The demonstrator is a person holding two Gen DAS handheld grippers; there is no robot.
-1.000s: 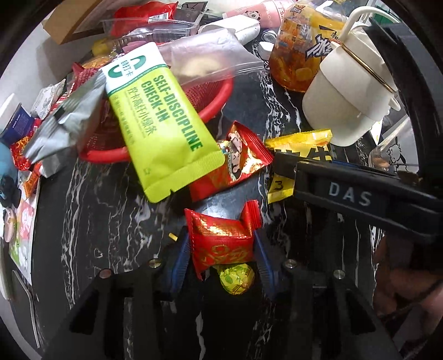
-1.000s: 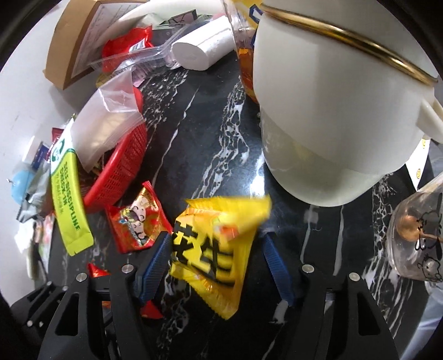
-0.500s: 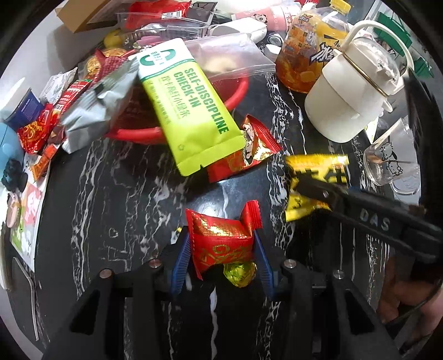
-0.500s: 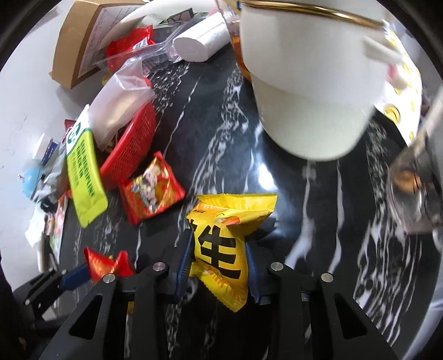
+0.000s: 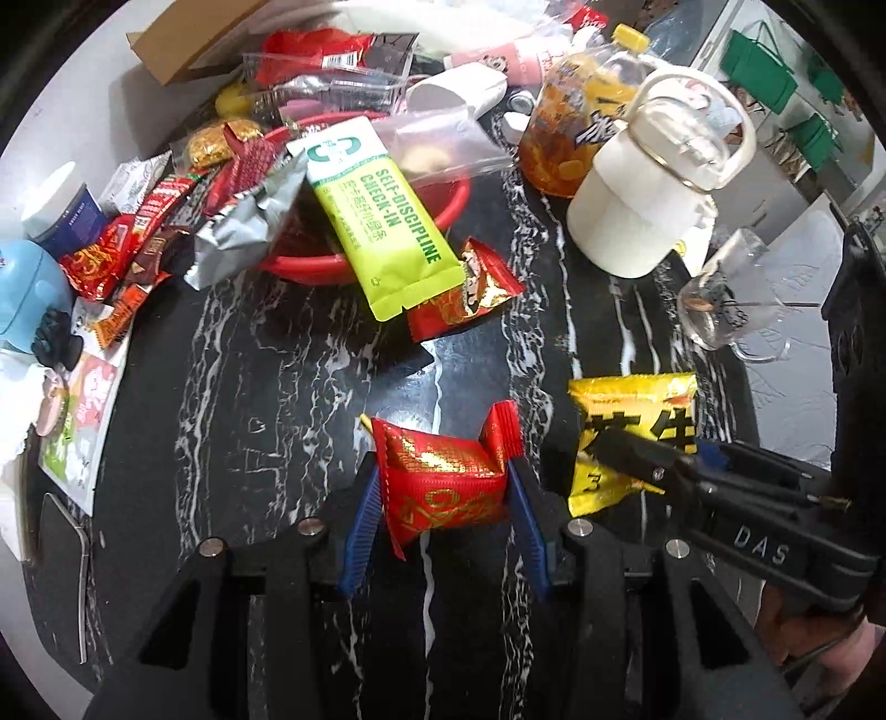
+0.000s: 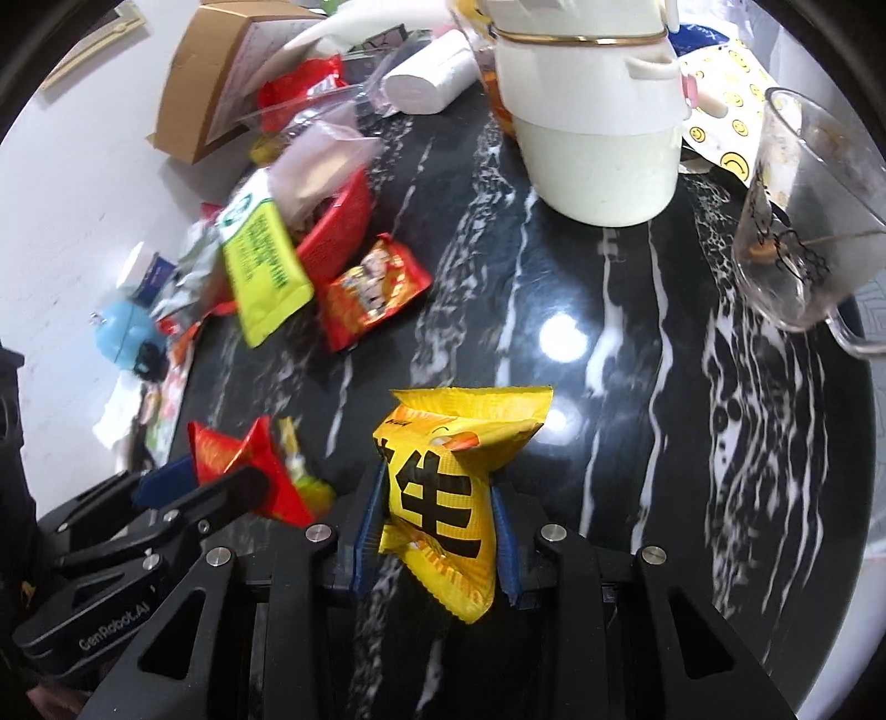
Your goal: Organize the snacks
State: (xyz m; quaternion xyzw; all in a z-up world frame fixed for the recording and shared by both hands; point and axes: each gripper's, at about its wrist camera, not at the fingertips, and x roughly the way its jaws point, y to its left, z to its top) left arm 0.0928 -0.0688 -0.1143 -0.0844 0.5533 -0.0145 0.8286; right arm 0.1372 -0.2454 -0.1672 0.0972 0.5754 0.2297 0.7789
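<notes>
My left gripper (image 5: 440,498) is shut on a red and gold snack packet (image 5: 443,471), held above the black marble table (image 5: 266,387). Beside it, my right gripper (image 6: 437,515) is shut on a yellow packet with black characters (image 6: 443,476), also off the table. In the right wrist view the left gripper (image 6: 221,482) shows at lower left with the red packet (image 6: 232,448) and a small green sweet (image 6: 313,490) behind it. A red basket (image 5: 457,202) stands far ahead, with a lime-green pouch (image 5: 382,221) hanging over its rim and a red cartoon packet (image 5: 476,293) lying beside it.
A white lidded pot (image 5: 637,216), a glass mug (image 5: 725,299) and an orange drink bottle (image 5: 559,144) stand at the right. Loose packets (image 5: 127,243), a blue figure (image 5: 27,293) and a cardboard box (image 5: 183,50) crowd the left and back.
The right jaws closed on the yellow packet and lifted it. Both grippers drew back and up from the basket, so the table looks farther away. The left kept its red packet.
</notes>
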